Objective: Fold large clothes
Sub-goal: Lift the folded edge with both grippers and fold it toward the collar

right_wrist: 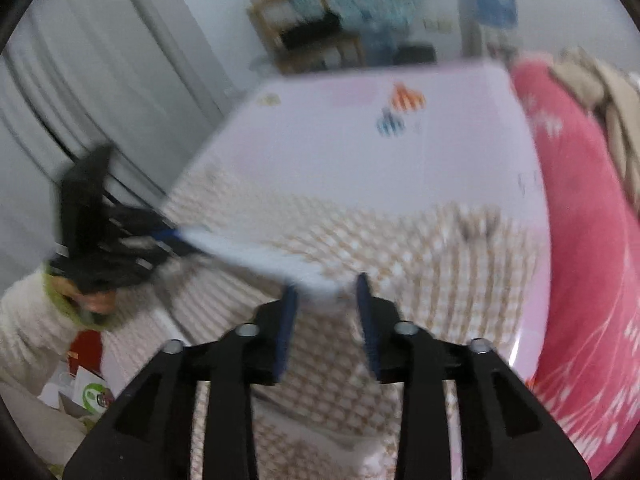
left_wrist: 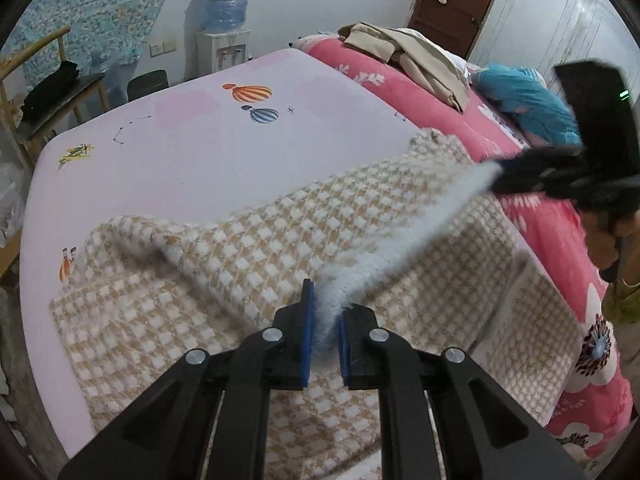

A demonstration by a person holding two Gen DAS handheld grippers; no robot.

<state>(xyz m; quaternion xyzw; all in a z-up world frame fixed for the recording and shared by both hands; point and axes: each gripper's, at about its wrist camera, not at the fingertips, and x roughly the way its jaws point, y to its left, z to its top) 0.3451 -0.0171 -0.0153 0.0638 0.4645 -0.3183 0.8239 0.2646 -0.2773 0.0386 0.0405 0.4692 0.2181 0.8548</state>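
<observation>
A large beige-and-white checked knit garment (left_wrist: 280, 240) lies on the pink sheet (left_wrist: 180, 152) of a bed. My left gripper (left_wrist: 325, 320) is shut on its fuzzy white hem (left_wrist: 400, 252) and holds it lifted. The hem stretches taut up to my right gripper (left_wrist: 504, 178), which pinches the other end. In the blurred right wrist view the right gripper (right_wrist: 326, 300) holds the white hem (right_wrist: 260, 256) between its blue pads (right_wrist: 289, 320), and the left gripper (right_wrist: 160, 236) shows at the hem's far end. The garment (right_wrist: 380, 248) spreads below.
A pink floral quilt (left_wrist: 540, 216) lies along the right side of the bed, with beige clothes (left_wrist: 412, 56) and a teal item (left_wrist: 528, 100) on it. A water dispenser (left_wrist: 228, 24) and a wooden chair (left_wrist: 52, 92) stand beyond the bed's far edge.
</observation>
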